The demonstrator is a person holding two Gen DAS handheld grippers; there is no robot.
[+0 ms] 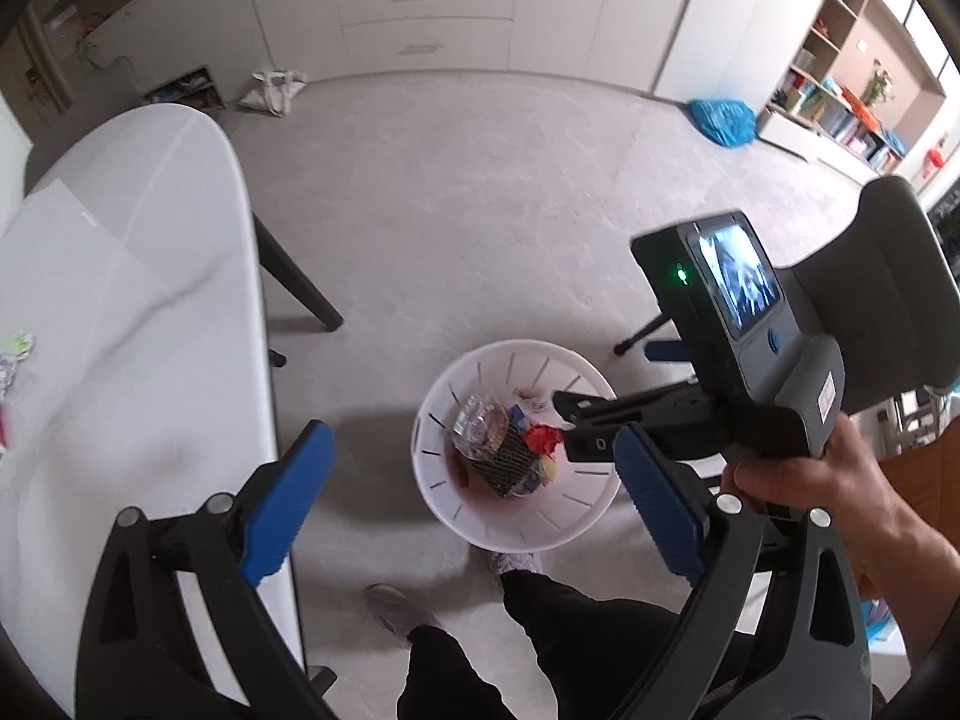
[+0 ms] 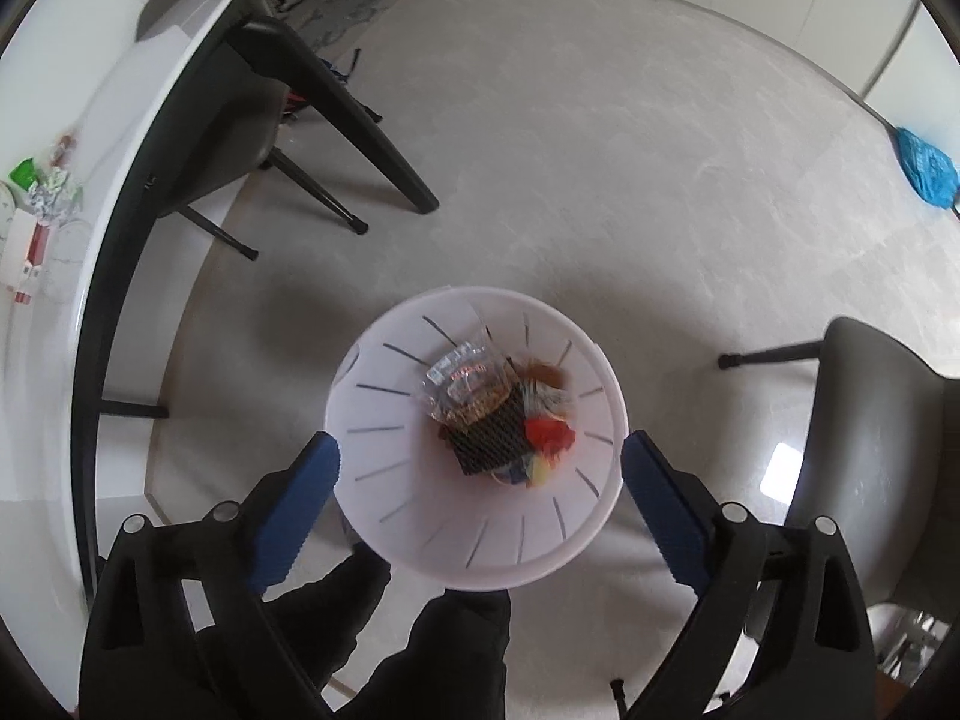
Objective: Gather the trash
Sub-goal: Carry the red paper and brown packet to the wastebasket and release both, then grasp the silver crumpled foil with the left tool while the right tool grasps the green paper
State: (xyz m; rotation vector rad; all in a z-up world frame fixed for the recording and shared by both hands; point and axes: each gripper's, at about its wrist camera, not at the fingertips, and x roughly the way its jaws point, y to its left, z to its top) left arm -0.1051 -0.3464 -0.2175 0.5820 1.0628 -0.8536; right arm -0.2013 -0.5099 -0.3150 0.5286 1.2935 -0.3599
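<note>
A white slotted waste bin stands on the floor and also shows in the right wrist view. Inside lie a clear crumpled wrapper, a black mesh piece and a red scrap. My right gripper is open and empty, right above the bin. My left gripper is open and empty, held above the floor between the table edge and the bin. The right gripper's body shows in the left wrist view, held in a hand over the bin. More trash lies on the white table.
The white table with black legs stands on the left. A grey chair is at the right and another is under the table. A blue bag and a white bag lie on the floor. My legs are below.
</note>
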